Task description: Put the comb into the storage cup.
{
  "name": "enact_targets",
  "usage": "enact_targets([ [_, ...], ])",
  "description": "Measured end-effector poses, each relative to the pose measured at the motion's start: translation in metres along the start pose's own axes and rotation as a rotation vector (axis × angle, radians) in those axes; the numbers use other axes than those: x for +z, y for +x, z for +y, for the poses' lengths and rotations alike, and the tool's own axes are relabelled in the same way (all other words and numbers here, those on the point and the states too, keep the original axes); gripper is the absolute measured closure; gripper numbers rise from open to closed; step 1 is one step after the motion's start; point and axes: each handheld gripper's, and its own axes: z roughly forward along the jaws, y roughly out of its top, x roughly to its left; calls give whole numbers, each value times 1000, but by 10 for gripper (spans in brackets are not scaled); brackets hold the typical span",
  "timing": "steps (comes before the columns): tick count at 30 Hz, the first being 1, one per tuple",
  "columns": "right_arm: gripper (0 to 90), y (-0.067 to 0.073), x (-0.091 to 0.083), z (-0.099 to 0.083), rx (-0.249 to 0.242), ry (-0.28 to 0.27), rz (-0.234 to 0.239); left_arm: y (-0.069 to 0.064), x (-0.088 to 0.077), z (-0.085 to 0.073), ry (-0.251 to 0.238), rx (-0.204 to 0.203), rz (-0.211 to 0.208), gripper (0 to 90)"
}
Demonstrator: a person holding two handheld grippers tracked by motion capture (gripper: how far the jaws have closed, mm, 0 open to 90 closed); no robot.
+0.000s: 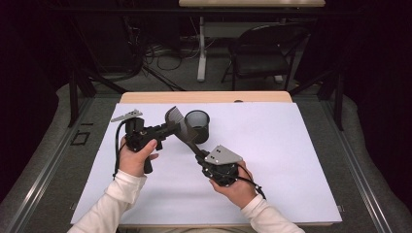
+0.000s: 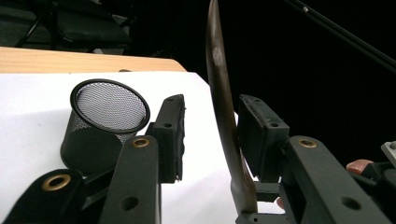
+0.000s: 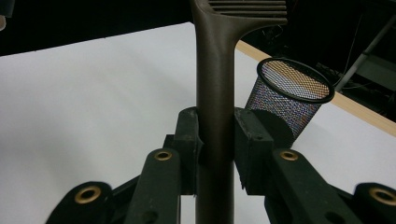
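Two grippers meet at one dark spatula (image 1: 180, 125) above the white surface (image 1: 291, 160). Left gripper (image 2: 210, 135): jaws spread, spatula between them, touching neither visibly. Right gripper (image 3: 217, 140): jaws pinching the handle. Mesh cup (image 3: 292, 95) stands just beyond.

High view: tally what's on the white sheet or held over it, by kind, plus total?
Slotted spatula: 1
Black mesh cup: 1
Handheld grippers: 2 (left claw, right claw)
Total: 4
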Motion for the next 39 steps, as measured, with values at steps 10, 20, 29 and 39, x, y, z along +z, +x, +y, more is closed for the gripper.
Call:
enact_targets([
  [10, 728, 1, 0, 0, -1, -4, -1, 0, 2, 0, -10, -45, -17, 670],
  [20, 728, 2, 0, 0, -4, -6, 0, 0, 1, 1, -11, -112, -37, 738],
  [29, 728, 3, 1, -1, -5, -4, 3, 1, 1, 1, -2, -169, -43, 779],
  [39, 728, 2, 1, -2, -1, -5, 4, 1, 1, 1, -10, -212, -56, 808],
])
